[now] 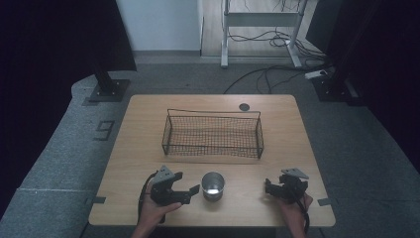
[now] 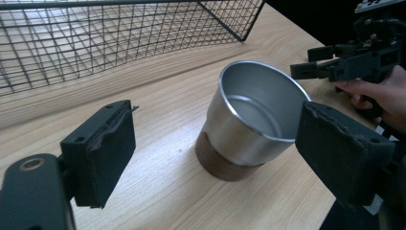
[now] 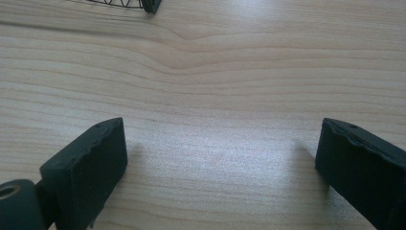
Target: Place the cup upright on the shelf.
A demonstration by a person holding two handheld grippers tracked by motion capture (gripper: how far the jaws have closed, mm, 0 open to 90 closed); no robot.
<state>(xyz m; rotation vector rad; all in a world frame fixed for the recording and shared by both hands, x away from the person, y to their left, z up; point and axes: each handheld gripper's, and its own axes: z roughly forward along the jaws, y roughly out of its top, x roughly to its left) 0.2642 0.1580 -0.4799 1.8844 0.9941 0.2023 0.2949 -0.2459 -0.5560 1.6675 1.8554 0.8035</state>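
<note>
Reaching for the metal cup (image 1: 213, 185) just in front of the wire basket (image 1: 212, 135); left gripper (image 2: 215, 158) spread wide beside it, not touching; right gripper (image 3: 222, 167) spread too, idle; next probably closing on the cup.

Brushed metal cup (image 2: 253, 120), matt wooden table (image 2: 158, 191)

tabletop (image 1: 143, 148): light wood, rectangular | wire basket (image 1: 213, 134): black mesh, stands mid-tabletop toward the far side | metal cup (image 1: 213, 185): upright, dark base, near front edge, apart from basket | round grommet (image 1: 243, 106): far edge
</note>
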